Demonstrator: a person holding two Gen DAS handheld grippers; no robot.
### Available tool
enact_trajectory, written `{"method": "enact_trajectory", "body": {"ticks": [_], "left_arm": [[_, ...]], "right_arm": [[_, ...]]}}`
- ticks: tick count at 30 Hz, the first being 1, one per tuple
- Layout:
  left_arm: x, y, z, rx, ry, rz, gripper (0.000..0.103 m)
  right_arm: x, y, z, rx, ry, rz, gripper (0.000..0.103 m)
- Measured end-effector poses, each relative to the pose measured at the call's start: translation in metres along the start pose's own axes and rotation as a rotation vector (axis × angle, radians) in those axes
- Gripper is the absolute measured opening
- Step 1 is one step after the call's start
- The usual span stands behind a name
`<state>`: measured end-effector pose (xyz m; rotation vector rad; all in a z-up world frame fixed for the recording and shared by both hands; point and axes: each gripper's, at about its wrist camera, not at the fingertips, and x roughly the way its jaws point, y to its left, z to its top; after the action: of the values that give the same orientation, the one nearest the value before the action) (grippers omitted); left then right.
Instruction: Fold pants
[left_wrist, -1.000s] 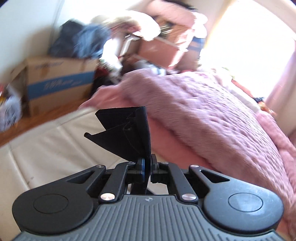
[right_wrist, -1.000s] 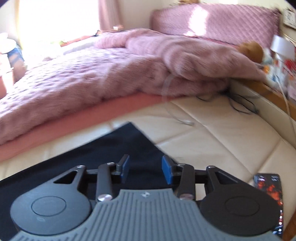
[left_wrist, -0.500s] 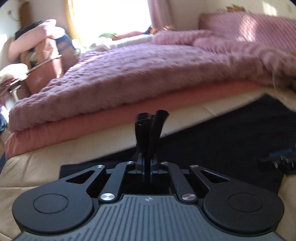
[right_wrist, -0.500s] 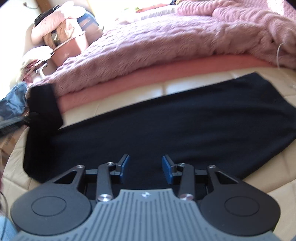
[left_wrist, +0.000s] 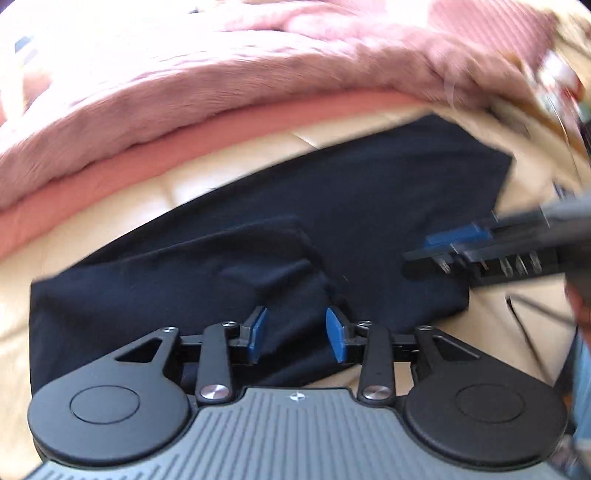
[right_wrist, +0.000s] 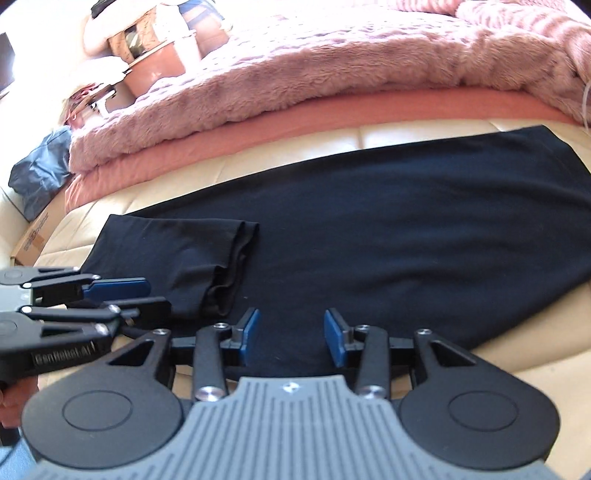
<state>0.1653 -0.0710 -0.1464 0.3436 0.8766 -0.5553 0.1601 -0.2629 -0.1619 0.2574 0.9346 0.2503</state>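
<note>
both grippers, left (left_wrist: 294, 334) and right (right_wrist: 289, 334), hover open and empty. the left's jaws have just opened. pants (right_wrist: 369, 229) lie lengthwise left-right, their folded end nearest the left gripper.

Pink blanket (right_wrist: 332, 74) walls far edge; cream mattress (right_wrist: 535, 354) bare near right; left gripper (right_wrist: 122, 295) crowds folded pants (right_wrist: 369, 229) end.

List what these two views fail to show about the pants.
- Near edge of the pants: right wrist view, hidden behind the right tongs.
- Fabric by the left tongs: left wrist view, motion blur.
- Layers under the folded end: covered by it.
</note>
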Motion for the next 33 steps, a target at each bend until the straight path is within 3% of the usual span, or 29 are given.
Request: {"method": "enact_trajectory", "body": {"ticks": [3,6,8,11,15,19,22,31,33], "left_arm": [[0.010,-0.017,-0.004,0.136,0.002,0.038,0.048],[0.017,-0.029,-0.008,0.167,0.008,0.087,0.044],[0.018,-0.022,-0.006,0.118,0.011,0.053,0.018],[0.008,-0.008,0.002,0.026,0.000,-0.020,0.009],[-0.002,0.023,0.010,-0.148,-0.004,-0.123,0.008],[-0.009,0.058,0.013,-0.371,-0.043,-0.143,0.006],[-0.021,0.078,0.017,-0.478,-0.094,-0.162,0.006],[-0.028,0.099,0.042,-0.509,-0.143,-0.214,0.006],[-0.025,0.095,0.046,-0.499,-0.142,-0.224,0.006]], "right_arm": [[0.004,0.005,0.002,-0.014,0.005,0.008,0.036],[0.003,0.006,0.001,-0.029,0.009,0.028,0.036],[0.004,0.007,0.002,-0.052,0.012,0.038,0.036],[0.005,0.013,0.003,-0.114,0.010,0.060,0.036],[0.011,0.021,0.008,-0.176,0.014,0.126,0.031],[0.025,0.030,0.015,-0.191,0.041,0.182,0.022],[0.039,0.033,0.020,-0.192,0.080,0.216,0.022],[0.061,0.016,0.025,-0.046,0.165,0.319,0.022],[0.058,0.013,0.022,-0.029,0.172,0.354,0.014]]}}
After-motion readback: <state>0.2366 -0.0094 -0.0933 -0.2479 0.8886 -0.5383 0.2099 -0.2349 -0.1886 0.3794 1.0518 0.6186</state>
